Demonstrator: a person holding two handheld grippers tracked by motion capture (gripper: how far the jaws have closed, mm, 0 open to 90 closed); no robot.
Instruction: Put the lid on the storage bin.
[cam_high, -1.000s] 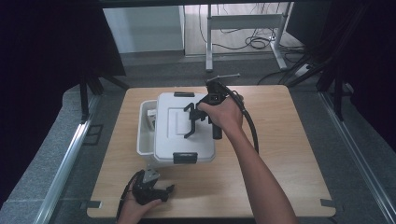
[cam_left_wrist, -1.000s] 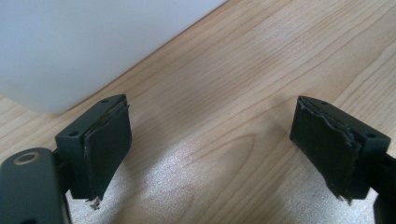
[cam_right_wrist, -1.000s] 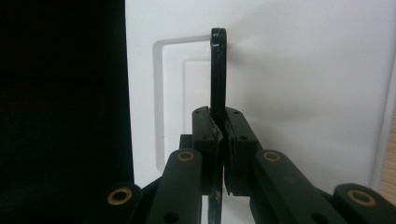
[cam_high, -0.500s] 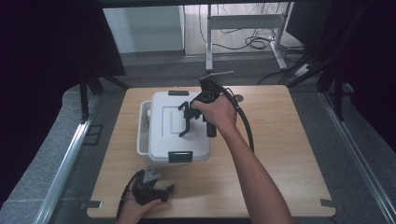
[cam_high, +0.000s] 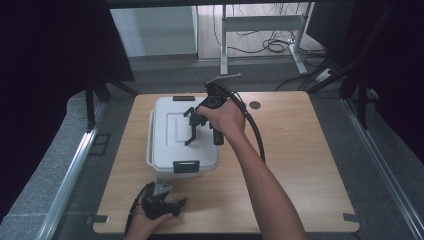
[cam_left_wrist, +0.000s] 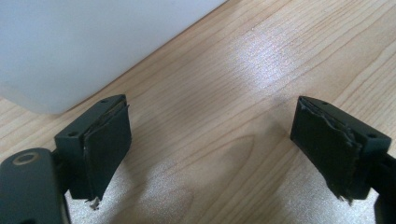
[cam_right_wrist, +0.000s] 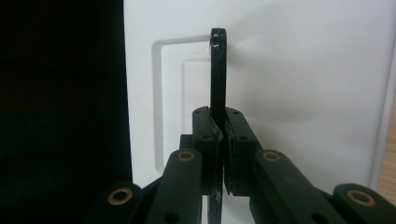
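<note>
A white plastic box (cam_high: 151, 150) stands on the left half of the wooden table (cam_high: 300, 150). Its white lid (cam_high: 172, 135) carries a black handle (cam_high: 189, 136) on top. My right gripper (cam_high: 194, 125) reaches over the lid from the right and is shut on that handle. In the right gripper view the jaws (cam_right_wrist: 222, 128) pinch the thin black handle (cam_right_wrist: 217, 70) against the white lid (cam_right_wrist: 303, 84). My left gripper (cam_high: 180, 202) rests low at the table's near edge, open and holding nothing. The left gripper view has its pads (cam_left_wrist: 109, 140) wide apart over bare wood, with the box wall (cam_left_wrist: 70, 46) just ahead.
Black latches sit at the lid's near side (cam_high: 185, 166) and far side (cam_high: 181, 98). A small round hole (cam_high: 255, 105) marks the table's far edge. The right gripper's cable (cam_high: 255, 135) loops over the table. Dark curtains flank the table; desk legs and cables lie behind.
The right gripper has carried the lid leftward by its handle, so it now covers most of the box where the open interior showed before. The left gripper stayed put.
</note>
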